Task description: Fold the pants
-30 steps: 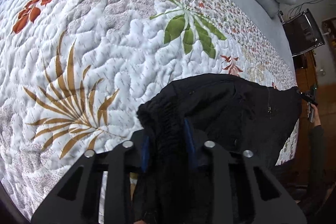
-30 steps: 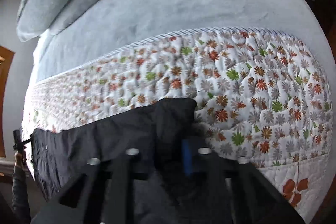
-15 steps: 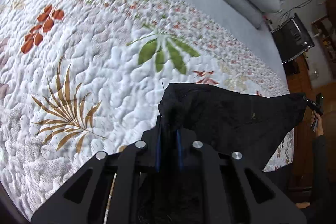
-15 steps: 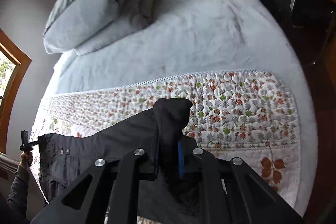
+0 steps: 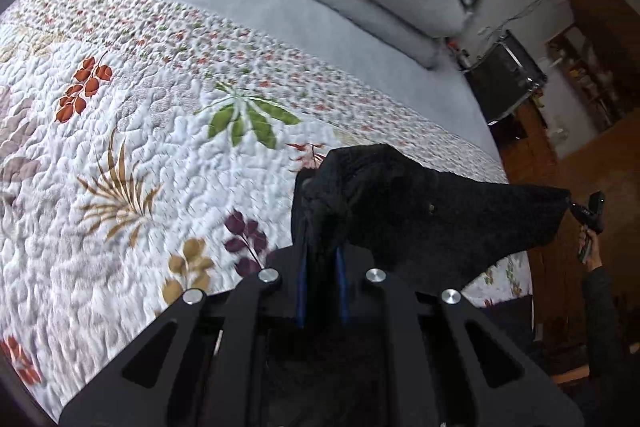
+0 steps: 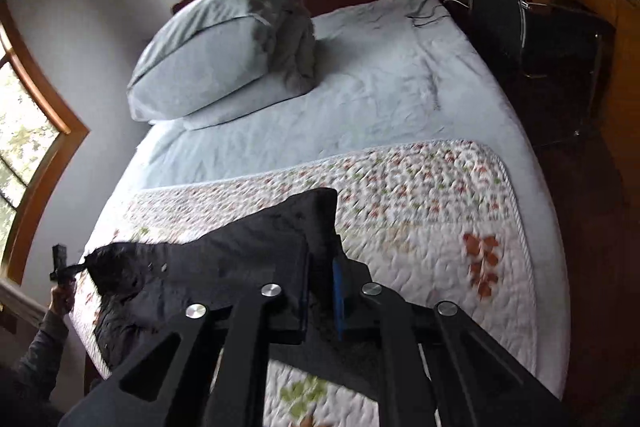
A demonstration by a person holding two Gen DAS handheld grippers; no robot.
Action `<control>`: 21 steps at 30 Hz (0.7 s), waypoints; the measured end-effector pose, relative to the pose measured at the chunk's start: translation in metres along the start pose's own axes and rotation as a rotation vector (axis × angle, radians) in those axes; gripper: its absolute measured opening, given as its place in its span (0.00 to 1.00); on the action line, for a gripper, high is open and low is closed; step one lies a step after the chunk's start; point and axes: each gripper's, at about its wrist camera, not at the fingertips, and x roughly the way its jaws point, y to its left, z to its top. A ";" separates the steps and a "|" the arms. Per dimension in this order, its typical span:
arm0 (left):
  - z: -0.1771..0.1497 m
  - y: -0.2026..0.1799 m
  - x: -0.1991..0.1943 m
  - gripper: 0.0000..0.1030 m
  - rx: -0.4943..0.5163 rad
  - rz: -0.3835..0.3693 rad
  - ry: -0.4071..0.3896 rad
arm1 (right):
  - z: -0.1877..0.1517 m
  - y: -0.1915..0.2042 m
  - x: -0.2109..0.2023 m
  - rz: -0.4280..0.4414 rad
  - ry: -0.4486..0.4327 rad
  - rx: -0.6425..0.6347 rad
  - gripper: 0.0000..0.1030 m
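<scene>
Left gripper (image 5: 321,267), right gripper (image 6: 320,287) clamp pants (image 5: 420,219) (taut) above quilt (image 5: 140,147).

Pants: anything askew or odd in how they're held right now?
Nothing stands out. The black pants are stretched in the air above the quilt, each end clamped in a shut tool: left tool, right tool. The span sags a little, with no tear or snag visible.

Left tool (image 5: 320,267) points steeply downward, its blue pads clamped tight on black pants (image 5: 420,219). Right tool (image 6: 320,287) tilts down likewise, clamped on the same cloth. A sleeved hand (image 6: 62,297) shows at eight o'clock.
</scene>
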 end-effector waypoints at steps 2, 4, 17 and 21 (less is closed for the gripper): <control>-0.014 -0.006 -0.013 0.09 0.006 -0.031 -0.015 | -0.020 0.008 -0.017 0.028 -0.015 -0.006 0.07; -0.030 -0.010 -0.028 0.09 0.013 -0.058 -0.035 | -0.047 0.015 -0.038 0.053 -0.038 0.001 0.06; -0.136 0.019 -0.103 0.09 -0.055 -0.103 -0.082 | -0.215 -0.010 -0.150 0.077 -0.146 0.172 0.04; -0.166 0.027 -0.106 0.10 -0.076 -0.086 -0.050 | -0.277 -0.027 -0.155 0.068 -0.139 0.243 0.04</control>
